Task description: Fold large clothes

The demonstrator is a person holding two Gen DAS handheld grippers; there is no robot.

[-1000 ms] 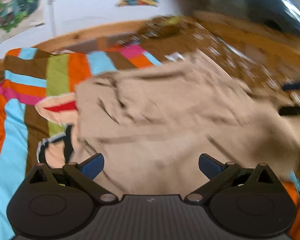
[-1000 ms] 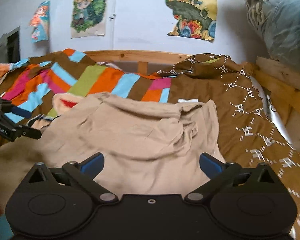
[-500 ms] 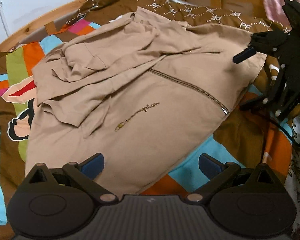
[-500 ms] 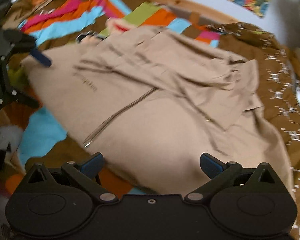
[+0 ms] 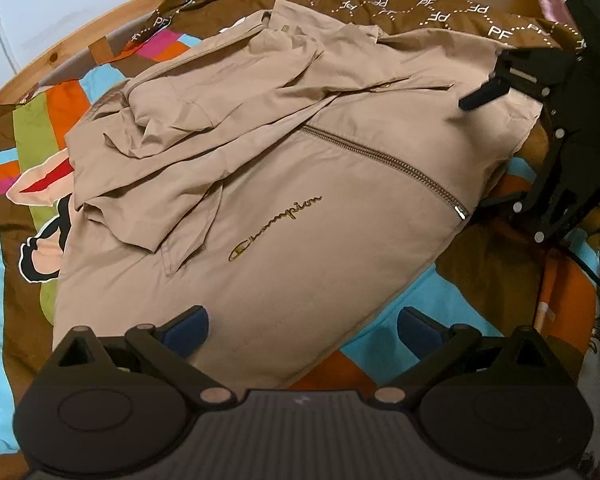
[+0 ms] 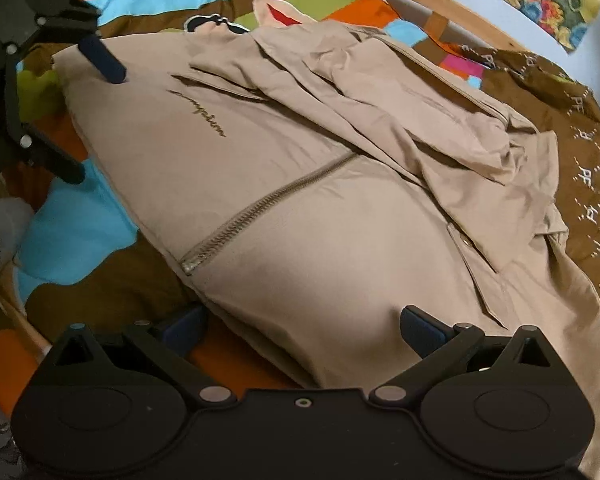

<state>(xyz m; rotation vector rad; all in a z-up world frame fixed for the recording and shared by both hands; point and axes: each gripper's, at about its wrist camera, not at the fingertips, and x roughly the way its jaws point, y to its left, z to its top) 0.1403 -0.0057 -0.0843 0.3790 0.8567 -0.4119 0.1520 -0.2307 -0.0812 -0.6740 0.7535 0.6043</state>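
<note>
A tan zip-up Champion jacket [image 5: 300,184] lies front-up on the bed, hem toward me, sleeves and hood bunched at its far end. It also shows in the right wrist view [image 6: 340,216]. My left gripper [image 5: 302,330] is open over the jacket's hem at its left corner. My right gripper [image 6: 302,330] is open over the hem at the other corner, with cloth between the spread fingers. Each gripper shows in the other's view: the right one [image 5: 500,152] at the right, the left one [image 6: 84,116] at the left.
The jacket lies on a striped multicolour bedspread [image 5: 4,208] with a cartoon figure [image 5: 40,216]. A brown patterned blanket [image 6: 580,152] lies at the far side. A wooden bed frame [image 5: 80,36] and a white wall with posters [image 6: 560,8] stand behind.
Both grippers have dropped and tilted down from a raised view toward the wall to the jacket's hem. The jacket now lies spread flat. Between half a second ago and now little has moved.
</note>
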